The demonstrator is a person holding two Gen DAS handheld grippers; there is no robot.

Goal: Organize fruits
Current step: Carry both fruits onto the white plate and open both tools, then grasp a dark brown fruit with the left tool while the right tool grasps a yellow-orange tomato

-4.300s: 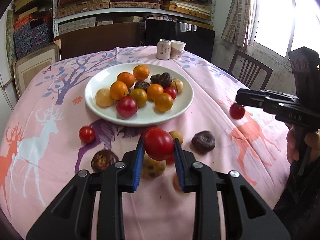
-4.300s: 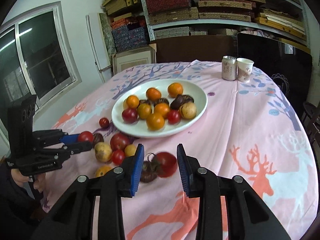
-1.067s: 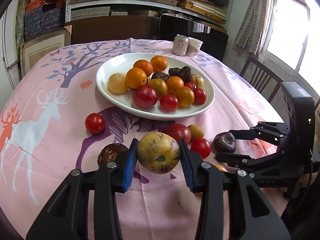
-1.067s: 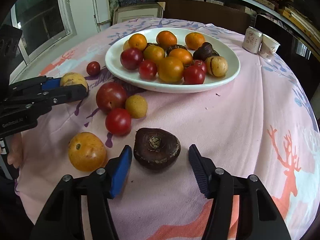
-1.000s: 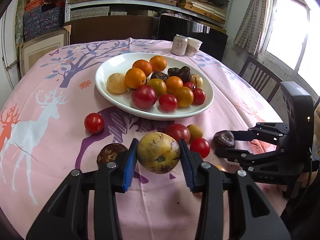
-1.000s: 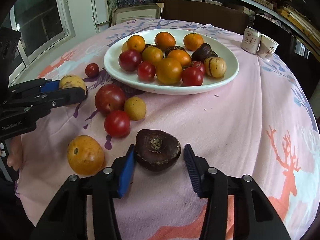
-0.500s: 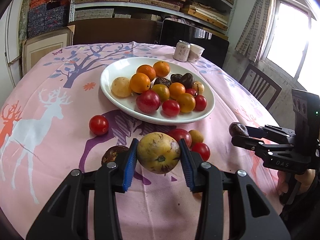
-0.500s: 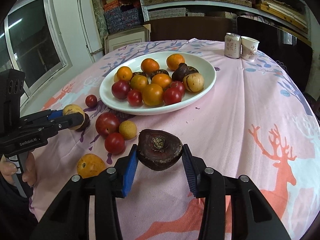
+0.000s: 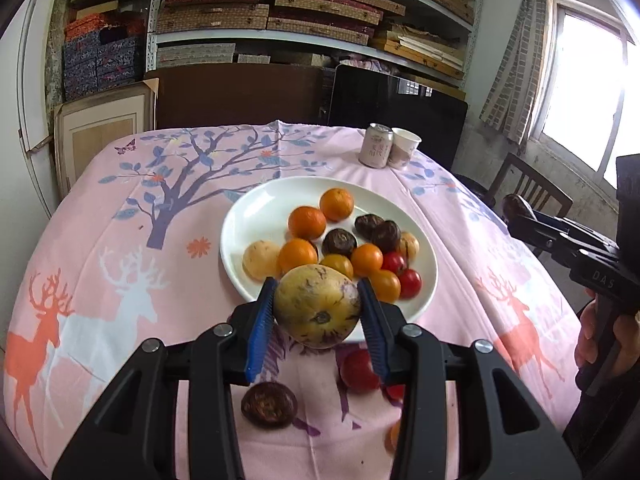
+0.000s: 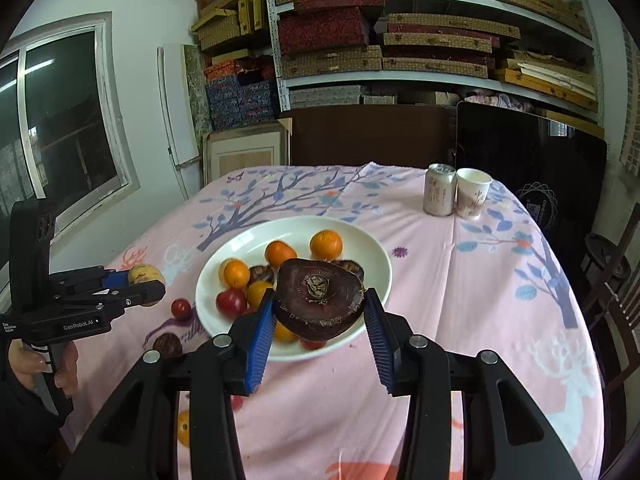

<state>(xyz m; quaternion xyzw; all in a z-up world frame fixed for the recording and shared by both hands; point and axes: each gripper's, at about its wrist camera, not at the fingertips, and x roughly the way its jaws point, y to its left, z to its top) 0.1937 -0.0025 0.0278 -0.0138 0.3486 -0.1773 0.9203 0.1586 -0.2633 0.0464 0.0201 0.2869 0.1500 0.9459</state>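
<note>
A white plate (image 9: pixel 256 208) holds several oranges, tomatoes and dark fruits; it also shows in the right wrist view (image 10: pixel 372 256). My left gripper (image 9: pixel 318 312) is shut on a yellow-green round fruit (image 9: pixel 318 304), held above the table just before the plate's near rim. My right gripper (image 10: pixel 320 312) is shut on a dark brown fruit (image 10: pixel 320 296), held above the plate's near edge. In the left wrist view the right gripper (image 9: pixel 520 216) is at the right. In the right wrist view the left gripper (image 10: pixel 144 280) is at the left.
Loose fruits lie on the pink tablecloth before the plate: a dark fruit (image 9: pixel 269 404), red tomatoes (image 9: pixel 358 372), a small tomato (image 10: pixel 181 309), an orange fruit (image 10: pixel 183 428). A can (image 10: pixel 439 194) and paper cup (image 10: pixel 472 192) stand at the far side. A chair (image 9: pixel 528 192) is on the right.
Both grippers have risen and moved forward toward the plate with their fruits. The right gripper closed on the dark fruit about a second ago and lifted it off the cloth.
</note>
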